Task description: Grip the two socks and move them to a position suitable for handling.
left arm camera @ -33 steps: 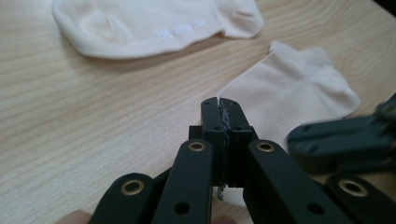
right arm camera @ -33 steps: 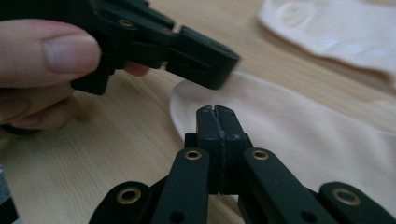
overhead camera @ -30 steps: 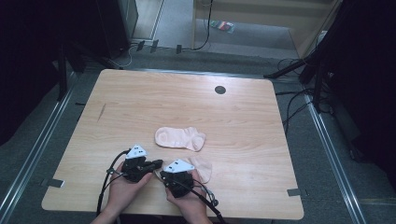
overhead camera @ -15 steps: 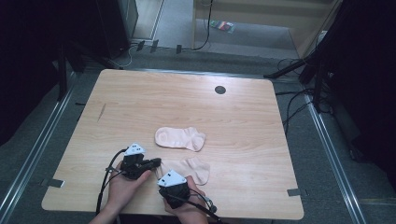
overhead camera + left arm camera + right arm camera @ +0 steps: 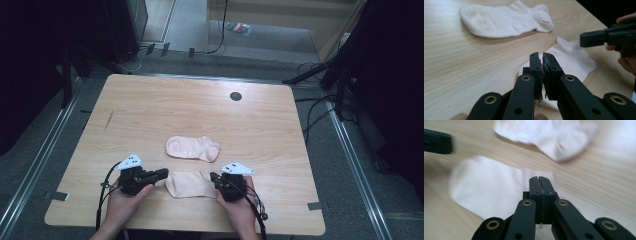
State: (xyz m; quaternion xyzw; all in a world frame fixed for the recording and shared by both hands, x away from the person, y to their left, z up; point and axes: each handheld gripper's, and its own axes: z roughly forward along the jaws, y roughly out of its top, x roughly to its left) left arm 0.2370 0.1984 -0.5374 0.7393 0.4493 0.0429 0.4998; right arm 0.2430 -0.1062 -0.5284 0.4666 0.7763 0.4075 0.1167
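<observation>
Two pale pink socks lie on the wooden table point(image 5: 150, 115). The far sock point(image 5: 192, 148) rests flat near the middle. The near sock point(image 5: 189, 184) is spread out between my two grippers. My left gripper point(image 5: 162, 173) is shut, its tips at the near sock's left end point(image 5: 574, 57), and no cloth shows between the jaws. My right gripper point(image 5: 213, 176) is shut too, its tips just over the sock's right corner point(image 5: 499, 187). The far sock lies beyond the jaws in both gripper views point(image 5: 504, 20) point(image 5: 554, 137). Each gripper is held in a hand at the table's front edge.
A small black round hole point(image 5: 235, 96) sits at the back of the table. Cables trail from both grippers over the front edge. Dark stands and cables surround the table on the floor.
My right gripper swung from left of the near sock to its right end. The sock, bunched a second ago, now lies spread flat between the grippers. My left gripper barely moved.
</observation>
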